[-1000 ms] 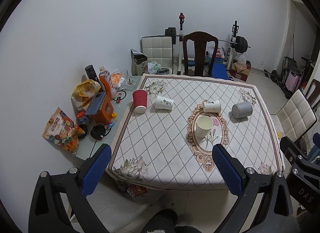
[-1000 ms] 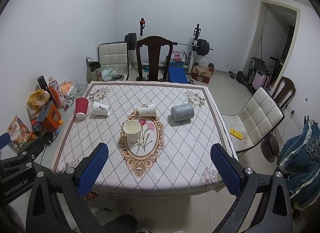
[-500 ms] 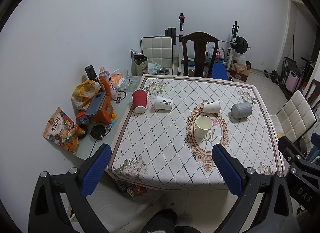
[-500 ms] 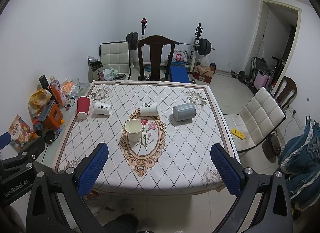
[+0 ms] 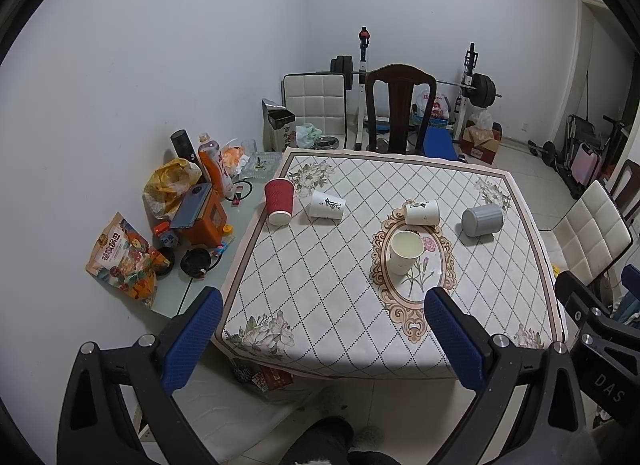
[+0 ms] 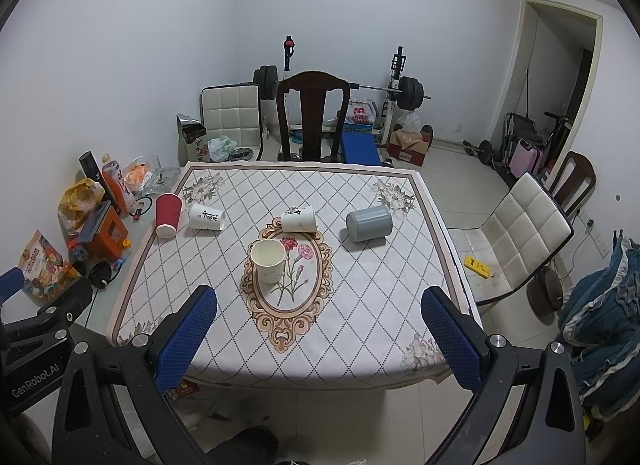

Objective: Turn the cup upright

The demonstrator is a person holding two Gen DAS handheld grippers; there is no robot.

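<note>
1. Printed cloth [image 6: 360,305] over the tabletop, smooth and matt, with diamond lines and flowers.
2. White paper cup [image 6: 269,261], matt; red cup [image 6: 167,213] with ribbed paper wall.
3. Grey cup [image 6: 369,224], looks like smooth matt plastic.
4. Claw pads [image 6: 186,339], blue and rough-textured, on black matt plastic arms with shiny metal screws.
5. Dark chair [image 6: 313,117], glossy wood.
6. Snack bag [image 5: 122,261], glossy foil.
</note>
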